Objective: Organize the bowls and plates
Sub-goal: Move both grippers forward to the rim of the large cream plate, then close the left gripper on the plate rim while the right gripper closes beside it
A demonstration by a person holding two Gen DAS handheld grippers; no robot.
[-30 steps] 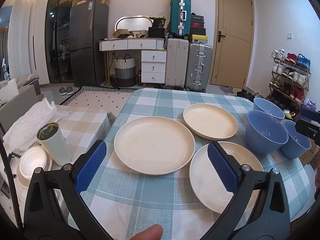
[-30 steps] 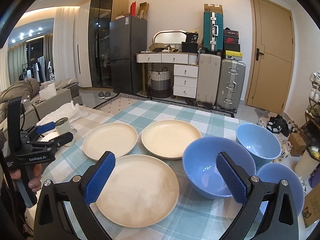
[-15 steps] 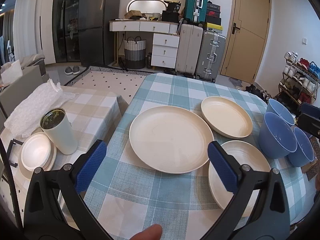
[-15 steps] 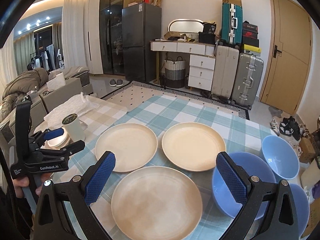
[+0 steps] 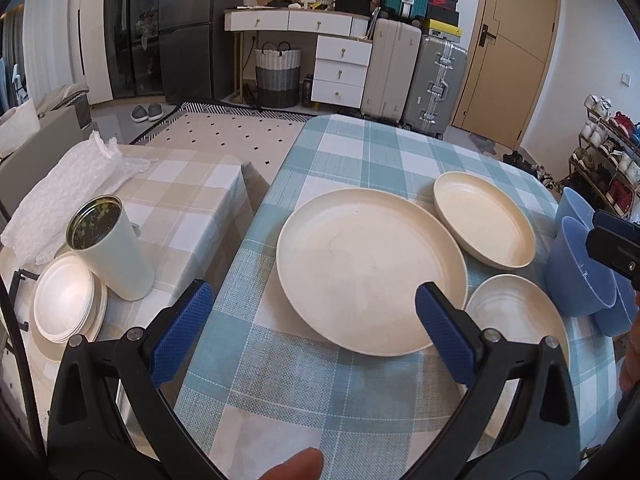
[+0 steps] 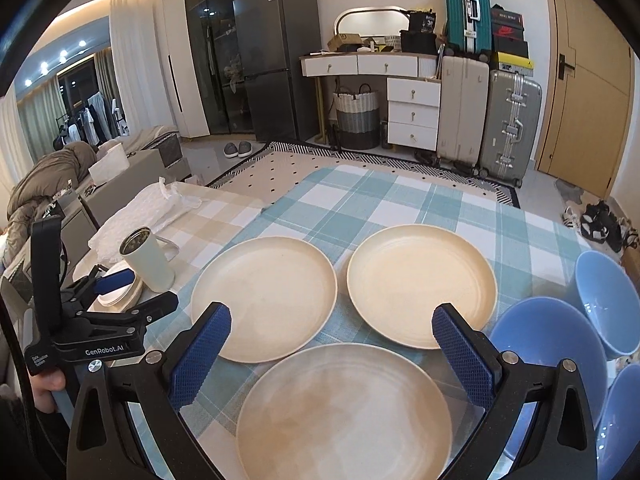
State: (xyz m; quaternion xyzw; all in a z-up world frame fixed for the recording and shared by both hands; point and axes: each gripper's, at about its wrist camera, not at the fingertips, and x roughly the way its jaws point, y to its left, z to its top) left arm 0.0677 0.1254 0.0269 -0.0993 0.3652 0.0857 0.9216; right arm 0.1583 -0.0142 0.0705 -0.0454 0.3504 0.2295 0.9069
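Note:
Three cream plates lie on the blue checked table: a left plate (image 5: 370, 268) (image 6: 264, 296), a far right plate (image 5: 484, 218) (image 6: 420, 288) and a near plate (image 5: 516, 312) (image 6: 340, 412). Three blue bowls stand at the right: a big one (image 6: 548, 344) (image 5: 576, 272), a far one (image 6: 608, 300) and a near one (image 6: 620, 420). My left gripper (image 5: 312, 336) is open and empty, just before the left plate. My right gripper (image 6: 332, 354) is open and empty, above the near plate's far rim.
A lower side table with a beige checked cloth (image 5: 180, 184) stands to the left. It holds a white cylindrical mug (image 5: 110, 246), a stack of small white plates (image 5: 66, 304) and bubble wrap (image 5: 68, 184). Suitcases (image 6: 508, 120), drawers and a fridge stand beyond.
Both grippers have shifted left across the table; the left one now faces the left plate, the right one faces the near plate instead of the big bowl. Both stay open.

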